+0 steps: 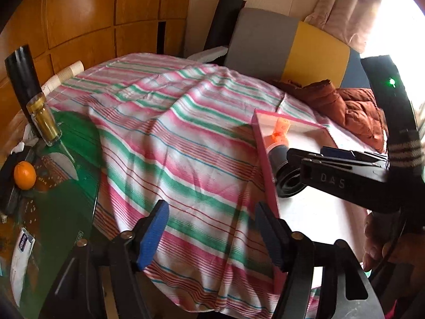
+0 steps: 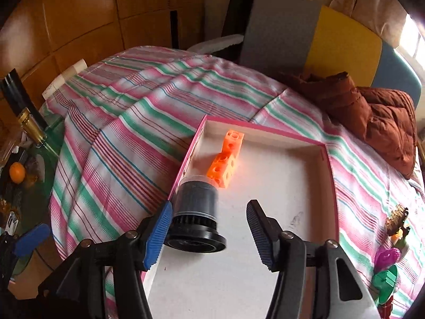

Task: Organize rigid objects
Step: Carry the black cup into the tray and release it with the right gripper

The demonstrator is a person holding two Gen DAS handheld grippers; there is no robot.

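Observation:
A pink-rimmed shallow box (image 2: pixel 329 164) lies on the striped cloth; it also shows in the left wrist view (image 1: pixel 261 143). Inside it lie an orange block piece (image 2: pixel 225 159) and a dark cylindrical cap (image 2: pixel 195 212), on its side by the left wall. My right gripper (image 2: pixel 209 231) is open over the box, its left finger touching the cap. In the left wrist view the cap (image 1: pixel 284 175) and orange piece (image 1: pixel 279 131) show beside the right gripper's fingers (image 1: pixel 345 167). My left gripper (image 1: pixel 212 236) is open and empty, above the cloth at the box's left edge.
Small colourful toys (image 2: pixel 390 265) lie on the cloth right of the box. A rust jacket (image 2: pixel 377 122) lies at back right. At left, a green glass table (image 1: pixel 66 212) holds a bottle (image 1: pixel 42 117), an orange (image 1: pixel 24 174) and a packet. Chairs stand behind.

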